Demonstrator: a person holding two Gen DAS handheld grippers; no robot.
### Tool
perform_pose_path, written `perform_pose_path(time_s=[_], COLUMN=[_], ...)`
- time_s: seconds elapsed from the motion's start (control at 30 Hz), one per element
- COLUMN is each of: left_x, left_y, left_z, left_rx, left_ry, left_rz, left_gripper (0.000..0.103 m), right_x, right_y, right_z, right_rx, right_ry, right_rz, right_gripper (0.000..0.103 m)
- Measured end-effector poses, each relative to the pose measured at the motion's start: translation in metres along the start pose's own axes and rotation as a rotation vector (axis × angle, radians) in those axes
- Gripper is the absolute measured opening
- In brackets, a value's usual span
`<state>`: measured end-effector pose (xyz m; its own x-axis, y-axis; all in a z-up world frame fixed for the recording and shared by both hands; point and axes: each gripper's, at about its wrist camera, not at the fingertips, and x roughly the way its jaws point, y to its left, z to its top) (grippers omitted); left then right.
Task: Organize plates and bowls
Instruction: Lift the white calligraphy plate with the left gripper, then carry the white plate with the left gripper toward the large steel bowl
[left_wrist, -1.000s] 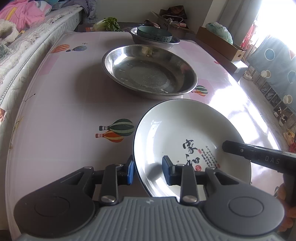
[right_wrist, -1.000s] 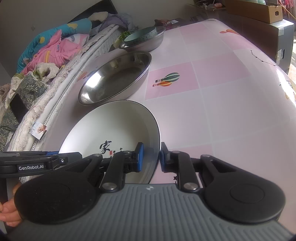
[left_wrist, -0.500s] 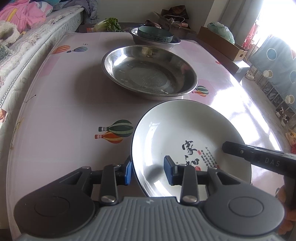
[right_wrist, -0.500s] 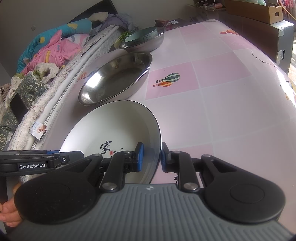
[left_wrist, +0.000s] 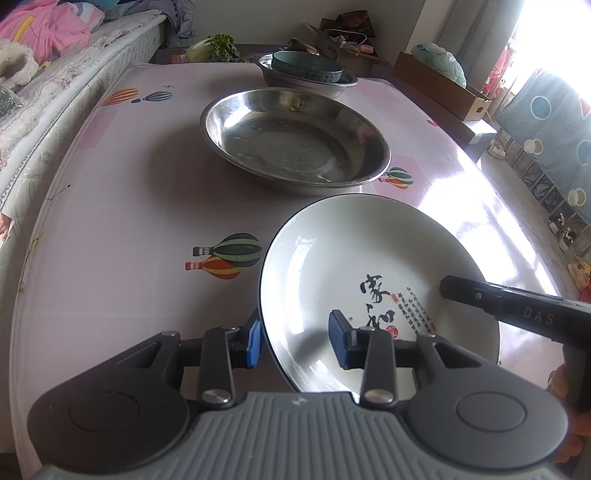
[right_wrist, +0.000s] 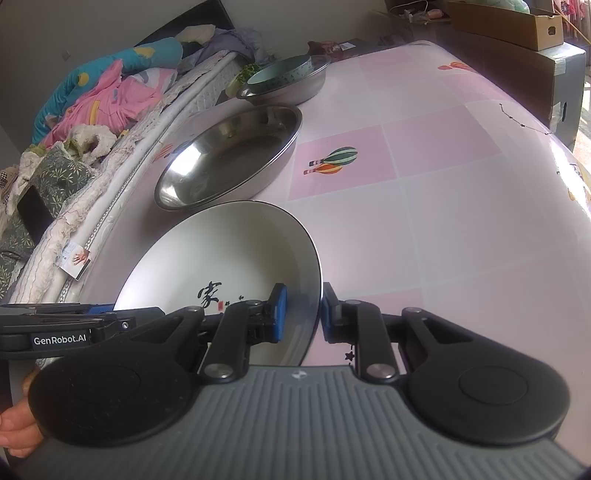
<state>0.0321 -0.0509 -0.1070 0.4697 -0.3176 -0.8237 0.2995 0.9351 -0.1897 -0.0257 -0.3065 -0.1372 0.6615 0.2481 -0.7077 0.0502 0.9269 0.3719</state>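
Note:
A white plate with black calligraphy (left_wrist: 354, 258) lies near the table's front edge; it also shows in the right wrist view (right_wrist: 221, 266). My left gripper (left_wrist: 295, 341) straddles its left rim with the jaws open, a wide gap around the rim. My right gripper (right_wrist: 301, 314) straddles its right rim, pads close on either side. A large steel plate (left_wrist: 295, 140) sits behind it. A teal bowl (left_wrist: 306, 66) rests in a steel basin (left_wrist: 347, 83) at the far end.
A bed with bedding (right_wrist: 92, 110) runs along the table's left side. Cardboard boxes (left_wrist: 443, 85) stand past the far right edge. The pink balloon-print tablecloth (left_wrist: 129, 203) covers the table.
My left gripper's jaws have opened wider around the plate's rim. The plate and the right gripper have barely shifted.

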Motion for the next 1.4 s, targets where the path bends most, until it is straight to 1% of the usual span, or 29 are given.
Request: perform_pose_path(time_s=[0.47,0.63,0.73,0.93,1.03,1.4], left_x=[0.0,0.0,0.0,0.003,0.003,0.004], left_y=[0.0,-0.003,-0.003,-0.009,-0.008,-0.012], left_z=[-0.001,0.001,0.001,0.0,0.0,0.0], left_rx=[-0.003,0.002,0.002,0.029,0.03,0.05], left_ry=[-0.001,0.0,0.002,-0.004,-0.004,-0.012], left_rz=[0.0,0.013,-0.004,-0.004,-0.006,0.011], left_gripper=[0.037,0.039,0.039,0.039,0.039,0.041], right_x=[-0.001,-0.003,-0.006,-0.008,-0.007,-0.007], right_y=[-0.001,0.0,-0.002,-0.005,-0.004,-0.004], right_z=[-0.001,-0.002,-0.003,-0.002,-0.003,-0.005], right_rx=[-0.002,-0.003,0.002,0.008,-0.01,-0.007], right_ry=[-0.001,-0.001,-0.008,-0.016,-0.016,-0.021], right_rz=[-0.003,-0.007,-0.017,-0.026,-0.037,-0.035], right_gripper=[0.019,0.02,0.02,0.02,0.019,0.02])
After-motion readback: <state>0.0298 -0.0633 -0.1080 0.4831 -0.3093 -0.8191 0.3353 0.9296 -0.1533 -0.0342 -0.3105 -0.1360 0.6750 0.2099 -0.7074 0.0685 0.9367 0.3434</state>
